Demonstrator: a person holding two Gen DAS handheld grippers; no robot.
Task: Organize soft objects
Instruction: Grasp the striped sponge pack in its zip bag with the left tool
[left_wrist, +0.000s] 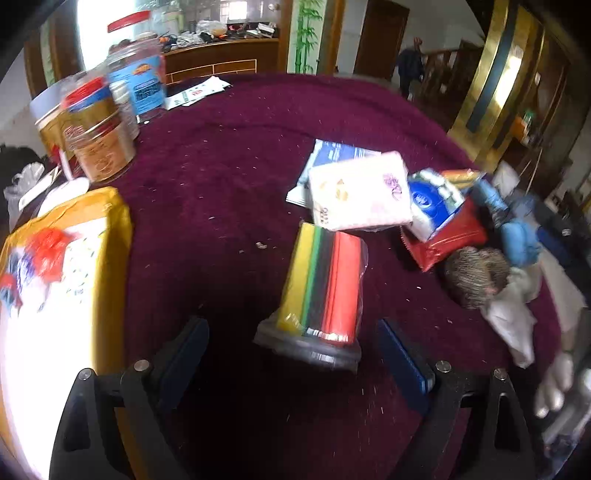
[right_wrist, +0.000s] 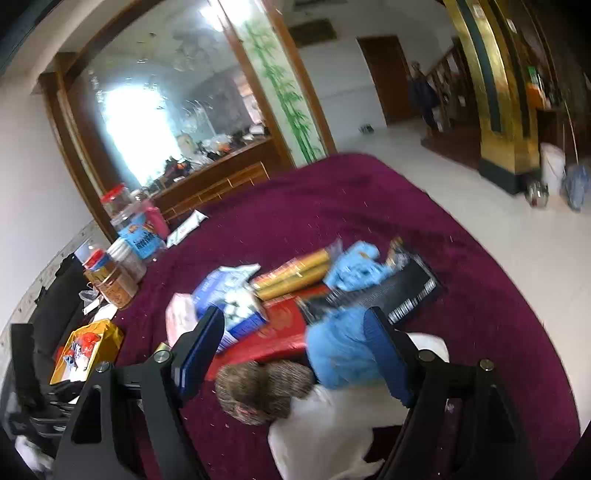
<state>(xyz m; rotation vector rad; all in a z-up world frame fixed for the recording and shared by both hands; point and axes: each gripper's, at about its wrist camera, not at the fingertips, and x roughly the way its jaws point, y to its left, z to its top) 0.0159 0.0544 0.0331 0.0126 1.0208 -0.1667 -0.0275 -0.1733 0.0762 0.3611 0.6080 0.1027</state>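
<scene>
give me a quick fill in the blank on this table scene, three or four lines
1. The tablecloth is dark ____.
2. Both jaws of the left gripper stand ____, with the striped sponge pack lying between them untouched.
3. The tissue pack is mostly pale ____.
4. The bag at the table's left edge is ____.

Missing words: red; open; pink; yellow

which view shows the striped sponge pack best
The left wrist view: the plastic-wrapped pack of yellow, green, black and red sponges lies whole and unblocked on the purple tablecloth. In the right wrist view I cannot find it.
</scene>
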